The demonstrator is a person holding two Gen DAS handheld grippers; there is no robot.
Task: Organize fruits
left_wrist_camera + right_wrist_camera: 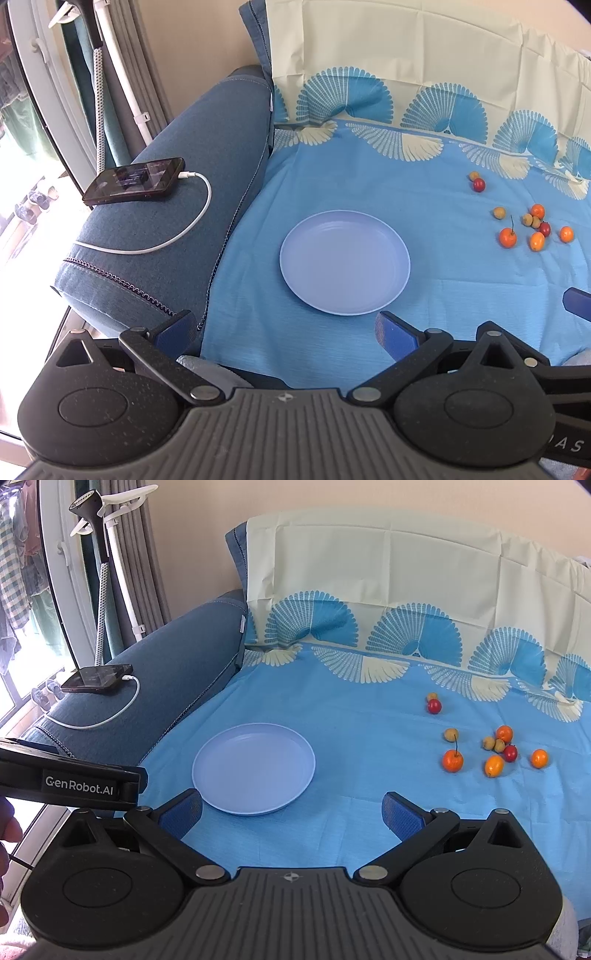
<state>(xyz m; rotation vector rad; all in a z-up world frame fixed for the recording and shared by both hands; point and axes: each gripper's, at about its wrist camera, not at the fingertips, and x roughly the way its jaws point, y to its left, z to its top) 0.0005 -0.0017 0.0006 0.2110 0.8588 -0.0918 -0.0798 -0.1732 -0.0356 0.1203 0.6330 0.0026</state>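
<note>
A blue sofa (177,657) is seen draped with a light-blue cloth (351,716) printed with fan shapes, which covers the seat and runs up the backrest. On the sofa's armrest a black phone (135,181) is laid flat, with a white charging cable (177,236) plugged into its end and looped across the fabric. A garment steamer (101,554) is stood behind the armrest, by the curtain.

A pale lilac plate (255,768) is set on the cloth, nothing in it. Well apart from it, toward the right, small fruits are scattered on the cloth: a loose cluster (498,753) of orange, yellow and dark-red ones, with a stemmed orange fruit (452,760) on its near left edge. A red cherry (434,706) is placed farther back, touching a small yellow fruit.

The left tongs (284,328) are held wide apart, gripping nothing, with the plate just ahead. The right tongs (291,810) are likewise spread wide and hold nothing, above the cloth near the plate's front rim.
</note>
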